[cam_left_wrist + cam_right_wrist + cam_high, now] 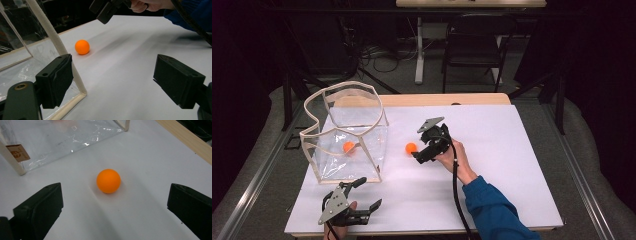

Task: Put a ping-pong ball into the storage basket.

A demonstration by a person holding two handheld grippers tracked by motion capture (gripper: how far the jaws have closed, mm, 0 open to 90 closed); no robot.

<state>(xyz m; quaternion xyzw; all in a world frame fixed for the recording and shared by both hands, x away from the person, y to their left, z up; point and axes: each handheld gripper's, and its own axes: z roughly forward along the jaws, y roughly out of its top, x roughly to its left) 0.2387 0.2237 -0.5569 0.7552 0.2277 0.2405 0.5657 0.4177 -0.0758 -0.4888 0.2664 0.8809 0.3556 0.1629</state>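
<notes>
A clear plastic bag [362,112] with cream trim stands open at the table's left, and one orange ball [348,146] lies inside it. A second orange ball [411,148] rests on the white table just right of the bag. My right gripper [417,146] is open, low over the table, and this ball [108,180] lies a little ahead of its jaws, centred between them. My left gripper [368,193] is open and empty near the front edge, by the bag's front corner [55,37]. From the left gripper view the loose ball [82,47] sits farther off, under the right gripper [107,8].
The white sheet [492,165] covers the table, with a wooden strip [447,100] along its far edge. A small brown label [17,152] is on the bag's trim. Beyond the table stand a dark chair [474,42] and a white desk leg [419,50].
</notes>
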